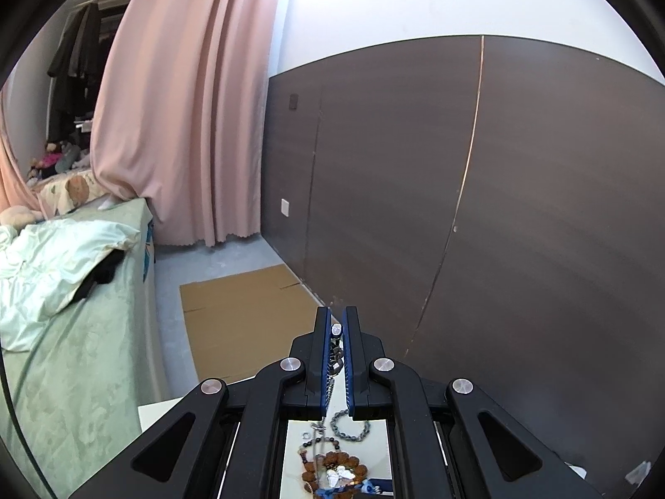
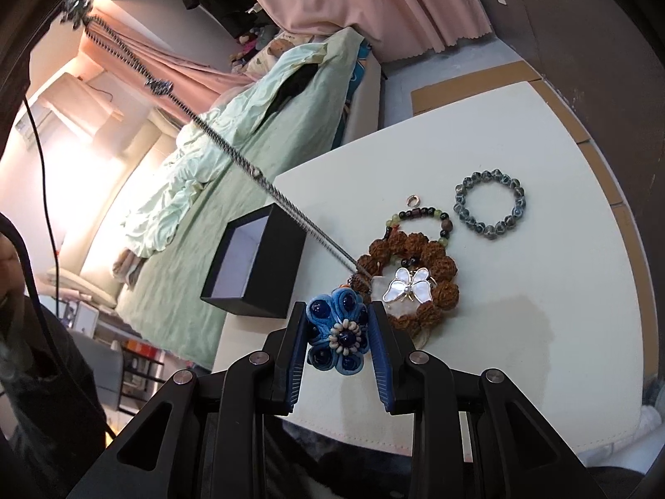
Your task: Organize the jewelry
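My left gripper (image 1: 336, 321) is shut on a silver chain necklace (image 1: 333, 359), raised above the table. The chain (image 2: 199, 124) runs taut from the upper left down to the jewelry pile in the right wrist view. My right gripper (image 2: 337, 312) is shut on a blue fabric flower brooch (image 2: 336, 330), just above the white table (image 2: 519, 332). On the table lie a brown seed bracelet (image 2: 444, 249), a white butterfly brooch (image 2: 409, 287), a mixed bead bracelet (image 2: 419, 215), a small ring (image 2: 412, 198) and a grey-blue bead bracelet (image 2: 490, 208). An open black box (image 2: 257, 266) stands left of the pile.
A bed with pale green bedding (image 2: 232, 158) lies left of the table. Pink curtains (image 1: 178, 104) and a dark wood wall panel (image 1: 457, 187) stand beyond. Flat cardboard (image 1: 245, 320) lies on the floor. A person's hand (image 2: 8, 266) shows at the left edge.
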`<action>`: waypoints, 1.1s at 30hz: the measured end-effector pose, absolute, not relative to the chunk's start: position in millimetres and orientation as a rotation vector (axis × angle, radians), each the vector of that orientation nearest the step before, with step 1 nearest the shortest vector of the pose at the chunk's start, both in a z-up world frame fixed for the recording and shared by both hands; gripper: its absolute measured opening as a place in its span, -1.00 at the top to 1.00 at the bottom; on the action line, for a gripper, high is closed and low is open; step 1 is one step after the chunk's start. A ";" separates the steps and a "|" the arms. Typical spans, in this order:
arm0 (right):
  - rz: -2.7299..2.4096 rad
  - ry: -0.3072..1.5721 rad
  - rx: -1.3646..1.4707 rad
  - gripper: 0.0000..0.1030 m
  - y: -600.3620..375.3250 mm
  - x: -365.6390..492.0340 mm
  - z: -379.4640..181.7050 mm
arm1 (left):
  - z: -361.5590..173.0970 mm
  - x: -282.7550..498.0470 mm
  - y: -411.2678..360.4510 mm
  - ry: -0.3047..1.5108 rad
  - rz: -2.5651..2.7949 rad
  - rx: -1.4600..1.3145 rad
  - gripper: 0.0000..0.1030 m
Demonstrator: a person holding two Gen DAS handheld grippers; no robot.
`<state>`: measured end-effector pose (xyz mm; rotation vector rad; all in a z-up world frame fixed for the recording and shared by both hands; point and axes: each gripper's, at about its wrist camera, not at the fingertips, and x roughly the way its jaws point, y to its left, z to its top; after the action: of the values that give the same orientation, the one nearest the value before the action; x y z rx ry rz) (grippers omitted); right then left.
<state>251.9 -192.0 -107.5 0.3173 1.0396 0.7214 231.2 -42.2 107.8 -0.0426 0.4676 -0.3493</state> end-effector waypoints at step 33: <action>0.794 1.196 0.341 0.42 -113.5 297.5 -149.4 | 98.0 239.7 13.3 0.481 -0.338 -0.154 0.90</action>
<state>297.5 -113.5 -149.4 0.3413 1.1959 0.7942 239.7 13.3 98.0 -0.1542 0.4809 -0.3376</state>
